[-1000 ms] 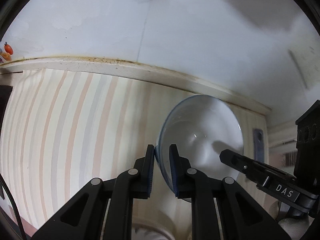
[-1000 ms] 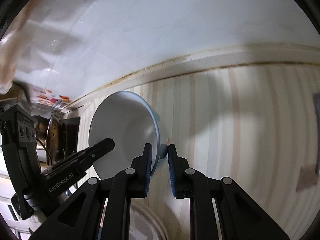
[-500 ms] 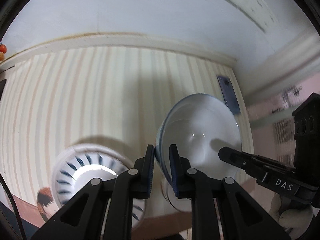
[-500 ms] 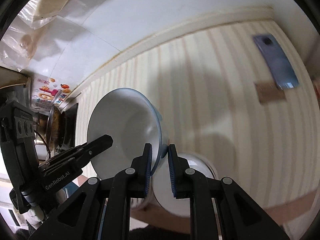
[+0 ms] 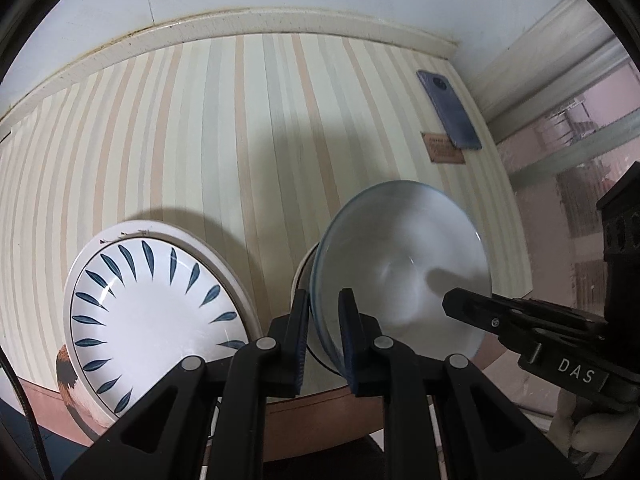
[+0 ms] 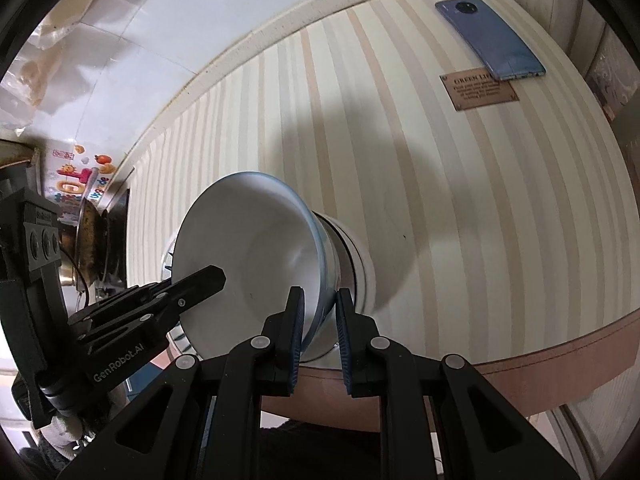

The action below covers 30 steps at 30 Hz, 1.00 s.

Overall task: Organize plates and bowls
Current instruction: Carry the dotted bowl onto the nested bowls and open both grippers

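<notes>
A white bowl with a blue rim [image 5: 404, 264] [image 6: 256, 256] is held by both grippers, one on each side of its rim. My left gripper [image 5: 323, 332] is shut on its left rim. My right gripper [image 6: 319, 312] is shut on its right rim. The bowl hangs tilted just above a second white bowl [image 6: 356, 268] [image 5: 304, 268] that stands on the striped table [image 5: 240, 128]. A white plate with blue leaf marks [image 5: 148, 316] lies on the table to the left, on top of a larger white plate.
A blue phone [image 5: 450, 110] [image 6: 490, 38] and a brown label [image 6: 478, 90] lie at the table's far right. The table's brown front edge [image 6: 560, 356] is close below the bowls. A wall runs behind. A metal pot [image 6: 88, 248] stands far left.
Both grippers have tipped down and carried the bowl down toward the table. The plates and the second bowl have come into view beneath it.
</notes>
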{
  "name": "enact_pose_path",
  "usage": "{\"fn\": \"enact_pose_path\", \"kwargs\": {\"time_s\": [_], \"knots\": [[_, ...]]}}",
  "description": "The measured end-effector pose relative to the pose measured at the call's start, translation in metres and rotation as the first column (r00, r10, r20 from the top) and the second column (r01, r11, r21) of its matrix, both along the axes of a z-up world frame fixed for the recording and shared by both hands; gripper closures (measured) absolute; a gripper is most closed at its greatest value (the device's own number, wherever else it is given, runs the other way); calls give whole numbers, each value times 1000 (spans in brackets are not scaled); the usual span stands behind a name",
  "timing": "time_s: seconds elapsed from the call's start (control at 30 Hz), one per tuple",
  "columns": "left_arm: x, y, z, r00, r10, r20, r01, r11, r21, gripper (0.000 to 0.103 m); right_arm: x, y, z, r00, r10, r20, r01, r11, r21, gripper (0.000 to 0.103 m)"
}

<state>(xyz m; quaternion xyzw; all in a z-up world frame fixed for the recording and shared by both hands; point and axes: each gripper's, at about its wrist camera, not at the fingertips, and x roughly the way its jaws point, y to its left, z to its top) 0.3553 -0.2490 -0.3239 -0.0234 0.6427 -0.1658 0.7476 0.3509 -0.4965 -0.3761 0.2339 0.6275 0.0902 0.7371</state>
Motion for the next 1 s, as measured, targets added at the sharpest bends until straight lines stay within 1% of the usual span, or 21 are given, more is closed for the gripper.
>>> {"fn": "enact_pose_path", "kwargs": {"time_s": [0.17,0.27,0.57,0.63,0.87,1.0], "knots": [[-9,-4,-10,1000,-26,-4,26,998,54,90,1,1,-5,1000,9,-8,-10,1000,-9,85],[-11,-5,-14,999,-32,-9,32,997,70,90,2,3,-6,1000,18,-11,-18,1000,-22,85],[-11,-11,-16,999,-51,19,49,993,110,90,7,8,-7,999,36,-15,-36,998,-47,85],[-12,-11,-16,998,-51,21,48,992,118,90,7,10,-7,999,27,-24,-28,998,-48,83],[-12,-7,-17,999,-40,-2,40,993,108,89,6,12,-7,999,24,-43,-27,998,-57,83],[-17,-3,-4,999,-42,-3,42,994,99,89,3,14,2,999,35,-38,-38,996,-87,82]]}}
